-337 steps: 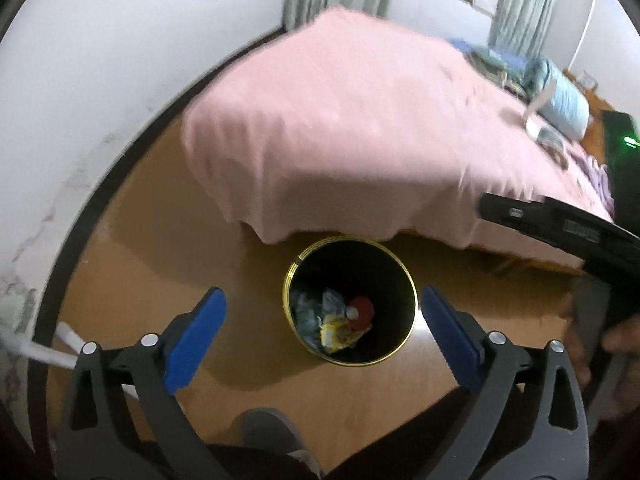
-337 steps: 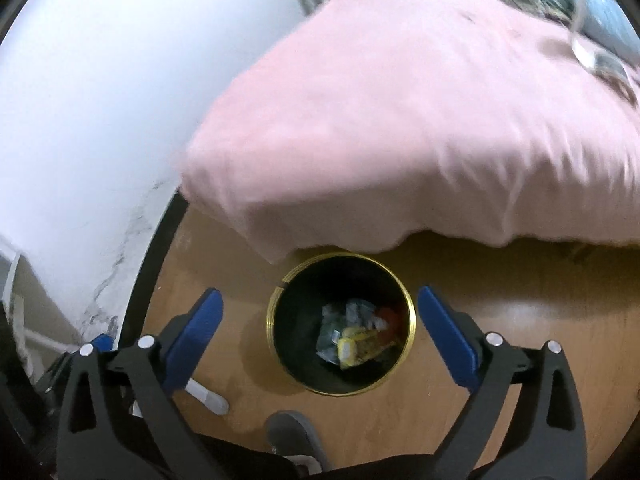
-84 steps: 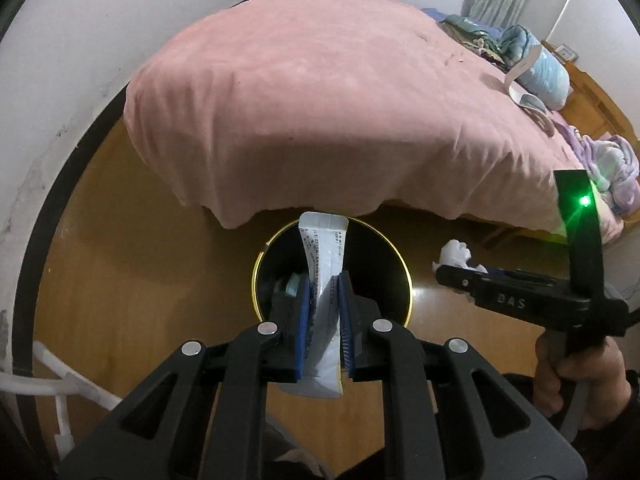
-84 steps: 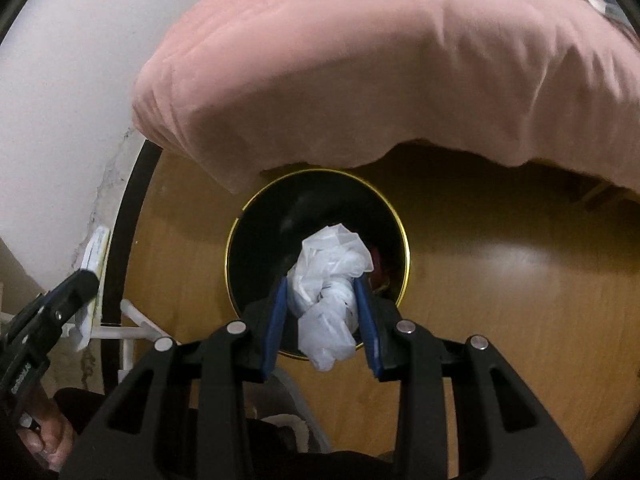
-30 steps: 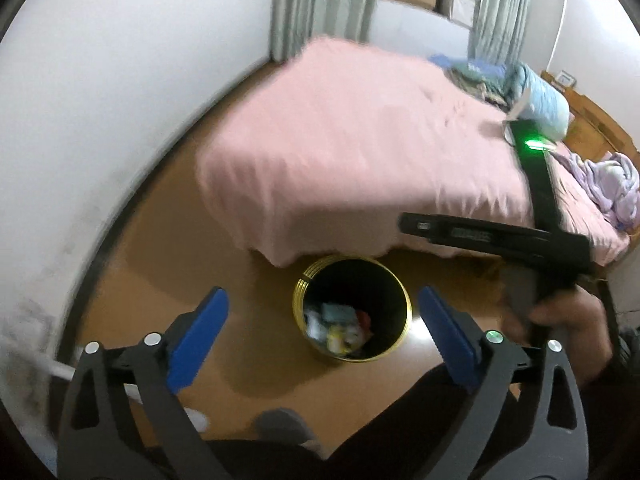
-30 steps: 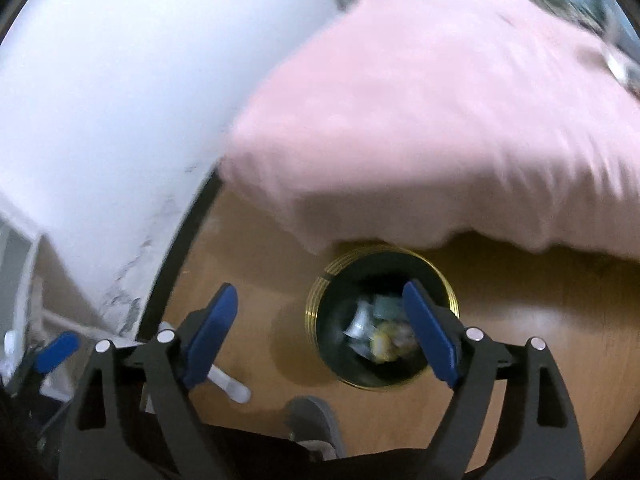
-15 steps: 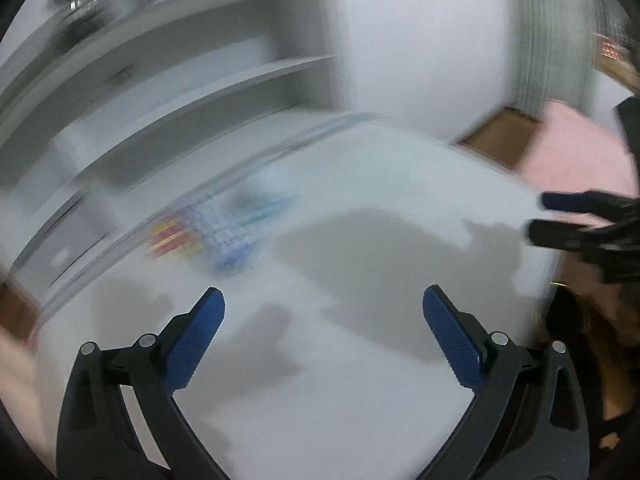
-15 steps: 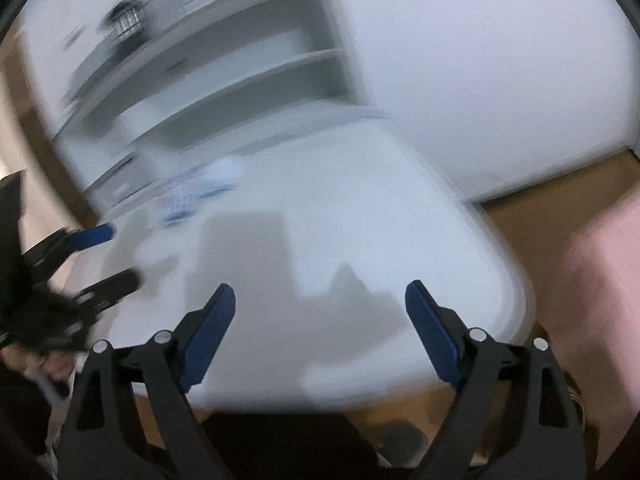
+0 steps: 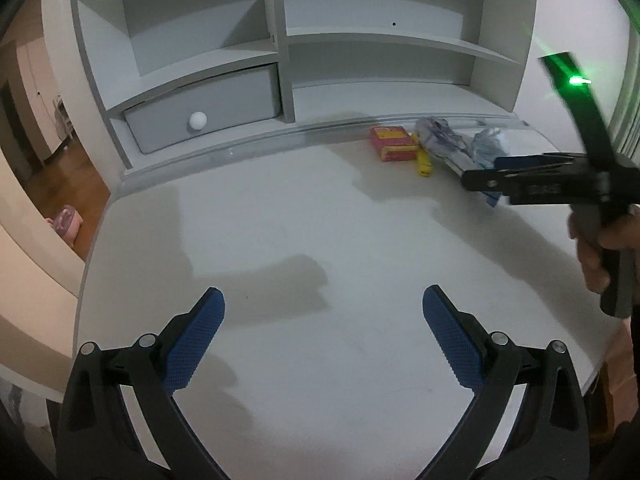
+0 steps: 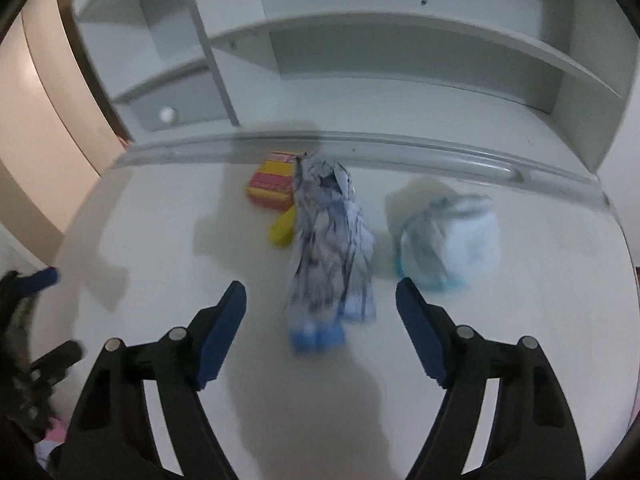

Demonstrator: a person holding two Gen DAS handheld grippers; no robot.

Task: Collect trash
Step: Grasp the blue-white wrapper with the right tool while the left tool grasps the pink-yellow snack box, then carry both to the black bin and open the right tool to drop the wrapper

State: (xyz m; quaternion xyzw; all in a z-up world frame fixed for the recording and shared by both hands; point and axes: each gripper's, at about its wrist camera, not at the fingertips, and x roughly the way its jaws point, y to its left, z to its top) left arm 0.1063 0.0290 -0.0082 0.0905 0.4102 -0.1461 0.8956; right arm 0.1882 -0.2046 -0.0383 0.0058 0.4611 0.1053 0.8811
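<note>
Several pieces of trash lie on a white desk [image 9: 300, 220]. A long crumpled blue-and-white wrapper [image 10: 330, 248] lies just ahead of my open, empty right gripper [image 10: 320, 300]. A crumpled pale blue plastic bag [image 10: 448, 236] lies right of it. A red-and-yellow box [image 10: 272, 184] and a small yellow piece [image 10: 282, 228] lie behind, left of the wrapper. In the left wrist view the same trash shows at the far right: the box [image 9: 392, 142], the wrapper [image 9: 440, 140], the bag [image 9: 488, 146]. My left gripper [image 9: 322, 320] is open and empty over bare desk.
A white shelf unit [image 9: 304, 44] with a grey drawer [image 9: 200, 108] stands at the desk's back behind a low rail [image 10: 360, 140]. My right gripper's body [image 9: 552, 184] reaches across the right side of the left wrist view. Wood floor [image 9: 60, 184] lies left of the desk.
Both grippers dropped their trash into the black bin, opened, and swung away from bin and bed to the white desk. The views have now steadied over the desk trash.
</note>
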